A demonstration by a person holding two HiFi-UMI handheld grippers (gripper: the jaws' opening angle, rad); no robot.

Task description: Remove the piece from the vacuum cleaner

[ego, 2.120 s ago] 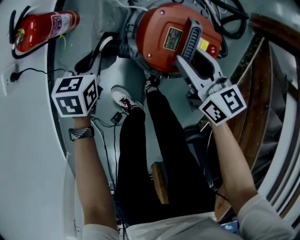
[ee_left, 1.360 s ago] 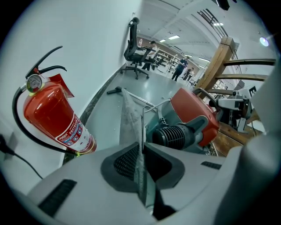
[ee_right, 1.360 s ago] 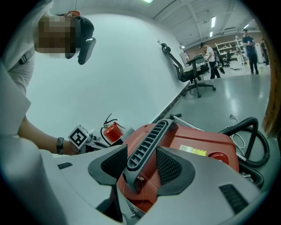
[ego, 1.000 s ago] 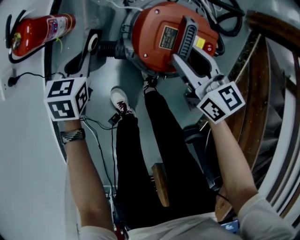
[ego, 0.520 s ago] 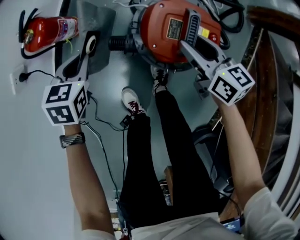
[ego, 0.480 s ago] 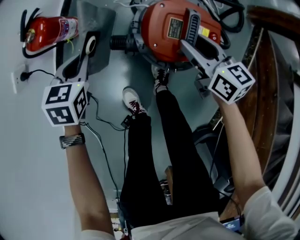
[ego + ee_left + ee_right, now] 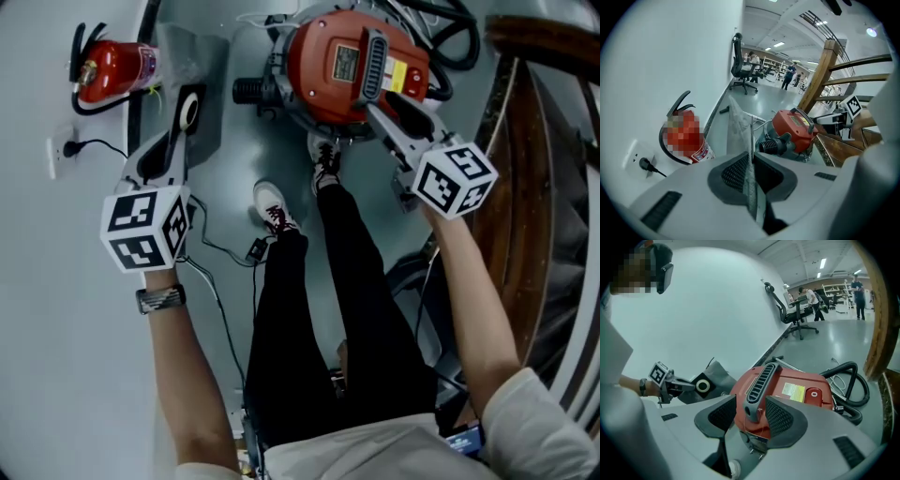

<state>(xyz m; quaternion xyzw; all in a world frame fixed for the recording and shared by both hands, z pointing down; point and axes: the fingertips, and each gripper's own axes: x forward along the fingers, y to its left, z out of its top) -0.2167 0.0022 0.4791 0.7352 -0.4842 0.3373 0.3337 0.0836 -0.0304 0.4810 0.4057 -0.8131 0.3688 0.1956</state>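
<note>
The red vacuum cleaner (image 7: 352, 66) lies on the floor with its black inlet port (image 7: 248, 91) bare. The removed piece is a grey dust bag (image 7: 192, 52) on a black collar with a white ring (image 7: 189, 111). My left gripper (image 7: 167, 155) is shut on the collar's edge and holds the bag up, left of the vacuum. In the left gripper view the collar (image 7: 749, 185) stands edge-on between the pads. My right gripper (image 7: 754, 420) is open, its jaws either side of the lower end of the vacuum's grey handle (image 7: 758, 380) without pressing it.
A red fire extinguisher (image 7: 117, 67) and a wall socket with a plug (image 7: 67, 148) are at the left wall. The person's legs and shoes (image 7: 272, 204) stand just in front of the vacuum. A black hose (image 7: 455, 52) coils behind it, and a wooden stair rail (image 7: 525, 150) runs along the right.
My left gripper has risen and drawn the bag's collar further from the vacuum's inlet port. The right gripper has stayed at the vacuum's handle.
</note>
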